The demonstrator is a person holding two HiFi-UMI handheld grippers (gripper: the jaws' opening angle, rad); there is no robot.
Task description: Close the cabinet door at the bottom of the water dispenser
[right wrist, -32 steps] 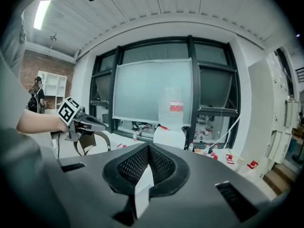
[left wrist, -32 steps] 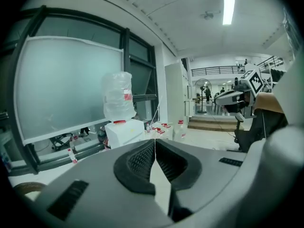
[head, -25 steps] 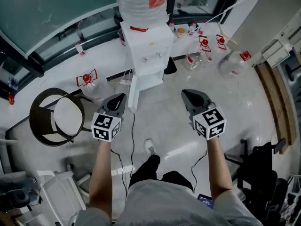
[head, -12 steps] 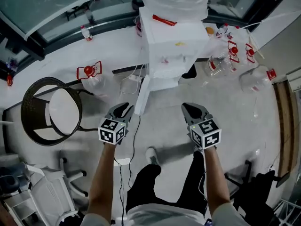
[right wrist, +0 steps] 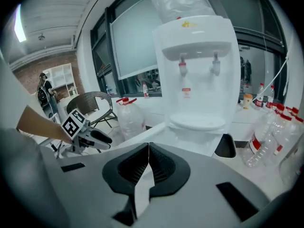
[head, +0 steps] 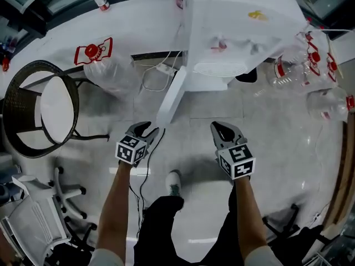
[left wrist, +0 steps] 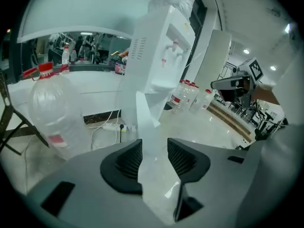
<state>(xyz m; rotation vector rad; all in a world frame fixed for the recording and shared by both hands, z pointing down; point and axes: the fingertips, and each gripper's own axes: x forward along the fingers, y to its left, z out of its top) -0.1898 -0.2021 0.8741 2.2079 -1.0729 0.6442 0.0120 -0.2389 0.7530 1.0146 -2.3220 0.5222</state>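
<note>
The white water dispenser (head: 238,32) stands at the top of the head view. Its bottom cabinet door (head: 171,101) hangs open, swung out over the floor towards me. My left gripper (head: 145,129) hovers just short of the door's free end, apart from it. Its jaws are opening and nothing lies between the pads. In the left gripper view (left wrist: 154,146) the door's edge (left wrist: 145,120) stands ahead in line with the gap. My right gripper (head: 223,129) is shut and empty, out in front of the dispenser (right wrist: 194,80) and right of the door (right wrist: 137,136).
A big clear water bottle with a red cap (head: 108,65) lies left of the dispenser, and several more (head: 327,98) lie at its right. A power strip with cables (head: 161,71) sits behind the door. A wicker chair (head: 33,110) stands at the left, and my shoe (head: 173,182) is below the grippers.
Both grippers and my head have sunk towards the floor, so the dispenser and its door loom larger. The left jaws have gone from shut to open. The right jaws stay shut.
</note>
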